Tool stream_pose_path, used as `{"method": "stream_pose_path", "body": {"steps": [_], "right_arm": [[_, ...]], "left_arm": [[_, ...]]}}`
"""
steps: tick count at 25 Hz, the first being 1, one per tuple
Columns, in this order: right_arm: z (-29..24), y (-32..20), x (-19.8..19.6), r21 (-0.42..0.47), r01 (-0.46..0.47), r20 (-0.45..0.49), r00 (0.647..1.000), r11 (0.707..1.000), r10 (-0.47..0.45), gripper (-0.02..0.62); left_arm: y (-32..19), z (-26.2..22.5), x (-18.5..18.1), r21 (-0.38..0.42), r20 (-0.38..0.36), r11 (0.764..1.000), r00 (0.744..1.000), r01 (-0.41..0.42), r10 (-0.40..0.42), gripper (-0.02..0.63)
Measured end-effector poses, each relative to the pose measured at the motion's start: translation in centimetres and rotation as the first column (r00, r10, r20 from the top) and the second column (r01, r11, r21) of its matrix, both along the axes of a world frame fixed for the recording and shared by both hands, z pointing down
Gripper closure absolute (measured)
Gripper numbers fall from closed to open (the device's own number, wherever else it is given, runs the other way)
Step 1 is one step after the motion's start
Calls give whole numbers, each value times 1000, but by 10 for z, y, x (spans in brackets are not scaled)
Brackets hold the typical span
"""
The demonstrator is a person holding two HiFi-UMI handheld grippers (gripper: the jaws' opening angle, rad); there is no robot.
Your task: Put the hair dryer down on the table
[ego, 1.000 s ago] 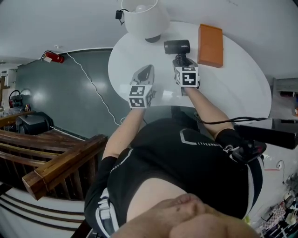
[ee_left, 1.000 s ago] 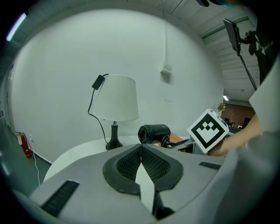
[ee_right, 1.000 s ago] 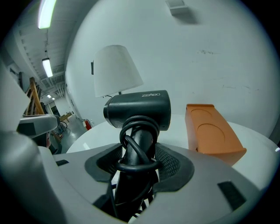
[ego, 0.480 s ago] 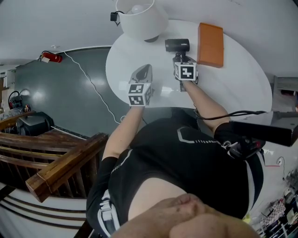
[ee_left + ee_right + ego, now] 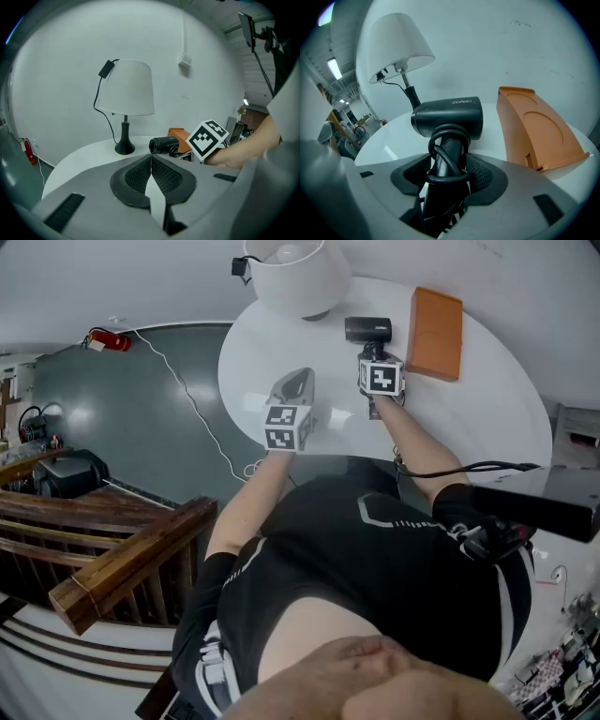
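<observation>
White round table [image 5: 487, 399] set against a pale wall. Right tongs [image 5: 447, 172] are clenched on the handle of the hair dryer [image 5: 447, 117], with the cord looped round that same handle. I judge the low grip is meant to keep the barrel level and forward for a controlled lowering. The dryer stands just right of the lamp [image 5: 300, 277] base, between the lamp and the orange case [image 5: 436, 320]. I cannot tell whether it touches the table, so I record it as not yet put down. Left tongs [image 5: 151, 161] are clenched on nothing, pads together, held nearer me than the lamp, presumably to keep clear. Count: one hair dryer, one lamp, one orange case, one table, two tongs.
</observation>
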State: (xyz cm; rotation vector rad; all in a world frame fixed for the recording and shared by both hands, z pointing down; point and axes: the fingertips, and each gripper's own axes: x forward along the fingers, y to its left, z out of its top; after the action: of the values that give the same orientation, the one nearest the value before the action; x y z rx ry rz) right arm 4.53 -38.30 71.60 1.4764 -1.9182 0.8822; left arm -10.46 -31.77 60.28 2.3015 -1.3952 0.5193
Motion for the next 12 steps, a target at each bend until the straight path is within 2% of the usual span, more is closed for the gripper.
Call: {"method": "stream_pose_path", "body": {"steps": [12], "right_arm": [[27,-3,2,-67,-20,-28,999,998,18,345]], "left_arm": [[7,2,6,-12,4,1000,1000,-14,14,574]]}}
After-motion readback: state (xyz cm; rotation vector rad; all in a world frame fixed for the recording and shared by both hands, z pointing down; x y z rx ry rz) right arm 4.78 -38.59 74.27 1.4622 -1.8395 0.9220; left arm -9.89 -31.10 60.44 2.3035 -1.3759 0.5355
